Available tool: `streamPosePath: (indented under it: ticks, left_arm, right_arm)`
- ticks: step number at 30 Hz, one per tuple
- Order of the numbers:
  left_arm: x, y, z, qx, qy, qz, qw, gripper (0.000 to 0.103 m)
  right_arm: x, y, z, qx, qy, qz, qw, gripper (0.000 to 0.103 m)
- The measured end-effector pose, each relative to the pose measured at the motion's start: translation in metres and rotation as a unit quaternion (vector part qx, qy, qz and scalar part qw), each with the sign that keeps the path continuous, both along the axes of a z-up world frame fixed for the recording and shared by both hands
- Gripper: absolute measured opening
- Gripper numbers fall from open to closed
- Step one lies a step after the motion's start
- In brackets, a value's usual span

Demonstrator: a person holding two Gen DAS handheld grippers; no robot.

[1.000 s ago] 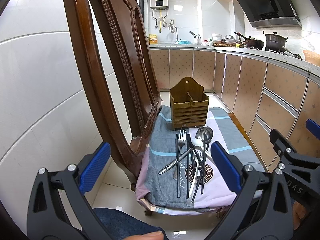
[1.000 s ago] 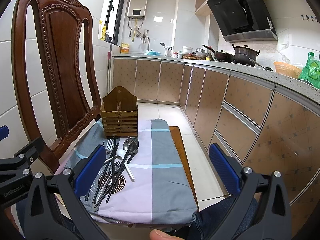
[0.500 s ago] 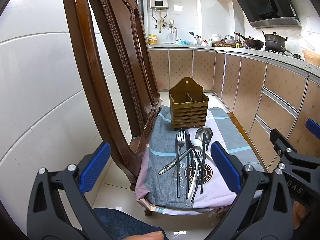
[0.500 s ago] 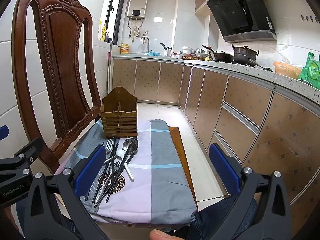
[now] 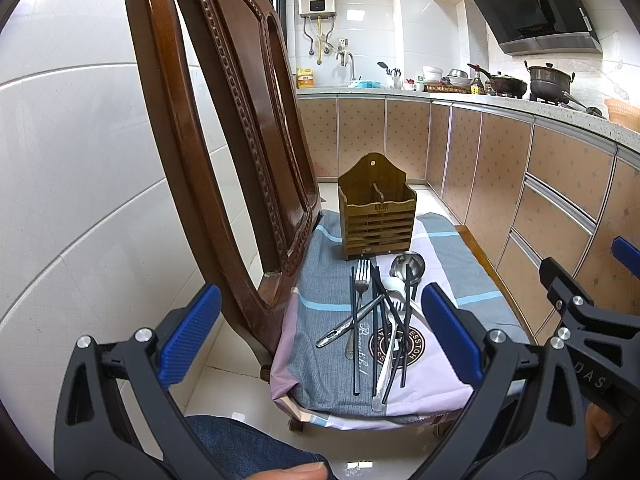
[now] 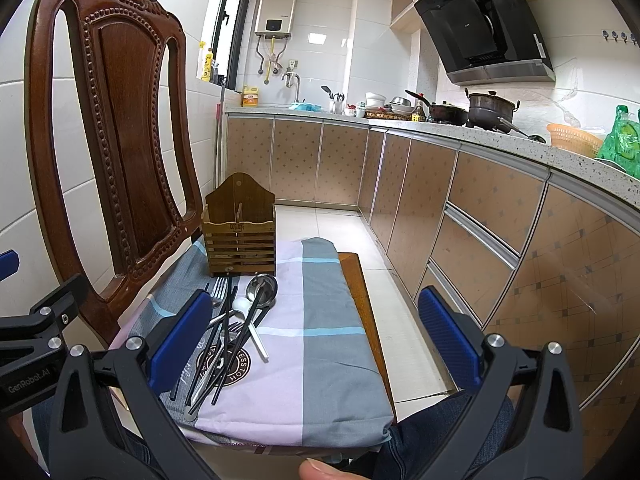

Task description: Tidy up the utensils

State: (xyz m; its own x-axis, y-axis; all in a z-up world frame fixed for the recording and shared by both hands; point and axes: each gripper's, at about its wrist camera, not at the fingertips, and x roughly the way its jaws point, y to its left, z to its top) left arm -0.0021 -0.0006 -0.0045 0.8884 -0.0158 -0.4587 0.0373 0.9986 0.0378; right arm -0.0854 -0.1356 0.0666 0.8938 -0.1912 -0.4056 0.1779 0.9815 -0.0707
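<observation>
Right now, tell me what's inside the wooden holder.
The holder stands upright on the cloth, split by a central divider. Nothing sticks out above its rim. Its slatted front hides the lower inside, so I can't confirm it's empty. The utensils all lie on the cloth before it.

My wooden chair [image 5: 224, 152] carried a grey-and-lilac cloth [image 6: 320, 320] over its seat. On the cloth stood a slatted holder [image 5: 376, 224], and before it lay crossed cutlery [image 5: 380, 316].

carved chair [image 6: 120, 128], striped cloth [image 6: 320, 320], range hood [image 6: 484, 28]
</observation>
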Motion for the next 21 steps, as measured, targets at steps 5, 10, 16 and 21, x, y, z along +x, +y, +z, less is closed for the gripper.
streamPosePath:
  ticks: [5,10,16,21]
  left_arm:
    - [0.019,0.001,-0.015,-0.03,0.064,-0.026,0.9972,0.099]
    - [0.057,-0.018,-0.043,-0.022,0.149,-0.054,0.9871,0.095]
    - [0.113,-0.039,-0.07,-0.026,0.214,-0.096,0.9716,0.052]
    - [0.168,-0.048,-0.086,-0.02,0.251,-0.1,0.9627,0.05]
  right_arm:
    - [0.045,-0.021,-0.017,0.002,0.089,0.009,0.996,0.1]
    - [0.103,-0.042,-0.061,0.007,0.189,0.013,0.982,0.092]
    - [0.165,-0.042,-0.098,0.027,0.251,0.04,0.967,0.059]
    - [0.22,-0.047,-0.115,0.052,0.287,0.053,0.955,0.047]
